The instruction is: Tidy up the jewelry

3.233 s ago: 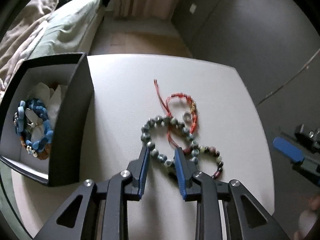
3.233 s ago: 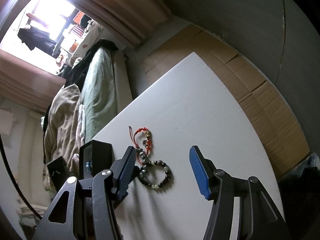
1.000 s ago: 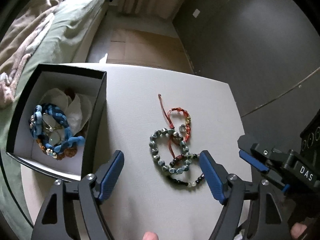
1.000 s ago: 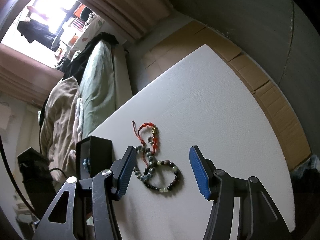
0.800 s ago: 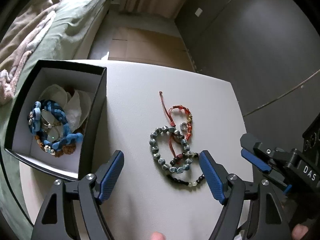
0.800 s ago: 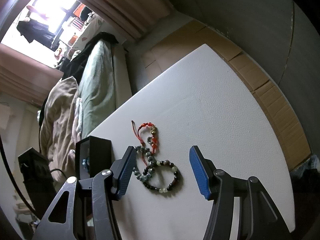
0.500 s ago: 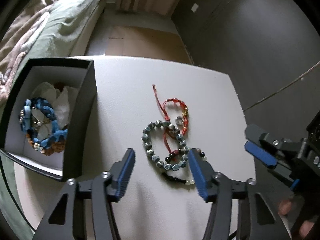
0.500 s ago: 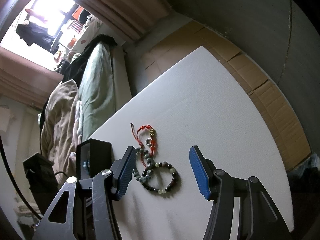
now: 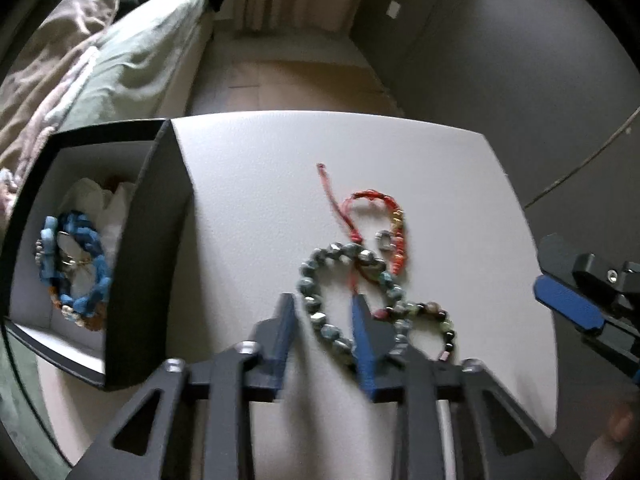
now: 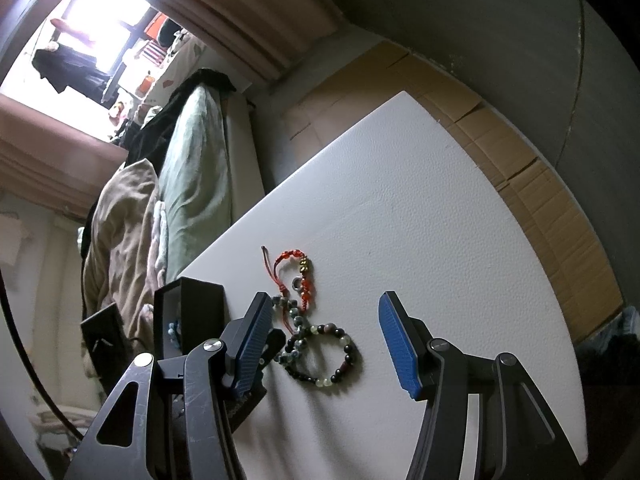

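Three bracelets lie tangled on the white table (image 9: 248,184): a grey-blue bead bracelet (image 9: 320,322), a dark mixed-bead one (image 9: 434,314) and a red cord one (image 9: 376,198) with a small silver ring (image 9: 385,239). My left gripper (image 9: 324,312) is low over them and its jaws are closing. The grey-blue strand runs between the fingers; the right pad meets it, the left pad still shows a gap. My right gripper (image 10: 326,340) hovers open above the same pile, holding nothing. A black box (image 9: 152,248) at left holds a blue braided bracelet (image 9: 80,268).
The box stands close to the left of my left gripper. The right gripper's blue pad (image 9: 568,306) reaches in from the right table edge. A bed with green bedding (image 9: 132,60) lies beyond the table's left side, cardboard flooring (image 10: 520,160) beyond it.
The left gripper has come down and closer to the bracelets, and its jaws have narrowed from wide apart to just around the grey-blue strand. The right gripper has kept still.
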Demonstrator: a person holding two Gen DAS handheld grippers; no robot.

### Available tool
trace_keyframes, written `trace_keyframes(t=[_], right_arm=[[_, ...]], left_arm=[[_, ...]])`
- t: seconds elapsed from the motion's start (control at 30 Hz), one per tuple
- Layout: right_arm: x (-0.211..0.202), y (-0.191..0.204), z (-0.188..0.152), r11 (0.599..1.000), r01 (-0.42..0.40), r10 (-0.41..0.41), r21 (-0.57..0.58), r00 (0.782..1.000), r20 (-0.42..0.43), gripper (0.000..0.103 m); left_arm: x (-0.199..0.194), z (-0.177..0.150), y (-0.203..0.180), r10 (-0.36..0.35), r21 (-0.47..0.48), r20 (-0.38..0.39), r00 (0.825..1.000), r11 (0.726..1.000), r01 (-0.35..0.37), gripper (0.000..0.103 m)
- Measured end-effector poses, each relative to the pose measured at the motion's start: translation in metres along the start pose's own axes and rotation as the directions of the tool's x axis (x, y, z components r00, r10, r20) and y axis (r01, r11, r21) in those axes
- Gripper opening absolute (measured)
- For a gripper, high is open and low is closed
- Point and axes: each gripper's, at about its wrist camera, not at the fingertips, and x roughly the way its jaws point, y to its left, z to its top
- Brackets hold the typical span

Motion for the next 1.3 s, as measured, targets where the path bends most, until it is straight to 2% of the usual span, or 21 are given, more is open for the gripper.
trace_keyframes(t=[0.13,0.33,0.5,0.57,0.63,0.7,1.03,1.27,1.3], right_arm=[[0.006,0.005,-0.001,1.0,0.008,-0.008,-0.011,1.0,-0.01,0.056],[0.016,0.014,-0.002,0.999,0.018,-0.018,-0.039,1.0,-0.006,0.056],[0.028,0.028,-0.003,0.996,0.029,-0.029,-0.084,1.0,-0.001,0.056],[0.034,0.034,-0.003,0.994,0.04,-0.04,-0.103,0.999,0.0,0.054],[0.04,0.038,-0.003,0.992,0.044,-0.045,-0.117,0.999,-0.006,0.044],[0.047,0.041,-0.001,0.991,0.048,-0.05,-0.122,0.999,-0.013,0.04],[0.073,0.047,0.004,0.983,0.119,-0.121,-0.138,0.993,-0.006,0.035],[0.088,0.058,0.006,0.952,0.212,-0.203,-0.221,0.977,0.063,0.028],[0.09,0.061,0.005,0.943,0.233,-0.222,-0.238,0.972,0.076,0.024]], left_arm=[[0.0,0.003,0.019,-0.071,-0.072,-0.017,0.997,0.995,0.069,0.008],[-0.035,0.011,0.04,-0.136,-0.102,0.091,0.987,0.984,0.145,0.008],[-0.054,0.018,0.052,-0.176,-0.125,0.14,0.974,0.973,0.194,0.008],[-0.057,0.021,0.054,-0.181,-0.135,0.151,0.972,0.97,0.201,0.008],[-0.062,0.023,0.06,-0.191,-0.145,0.163,0.968,0.966,0.215,0.008],[-0.065,0.03,0.062,-0.203,-0.15,0.172,0.964,0.962,0.23,0.008],[-0.074,0.037,0.084,-0.242,-0.168,0.187,0.952,0.947,0.274,0.008],[-0.09,0.036,0.103,-0.249,-0.204,0.227,0.942,0.933,0.296,0.008],[-0.093,0.036,0.104,-0.25,-0.202,0.231,0.94,0.933,0.297,0.008]])
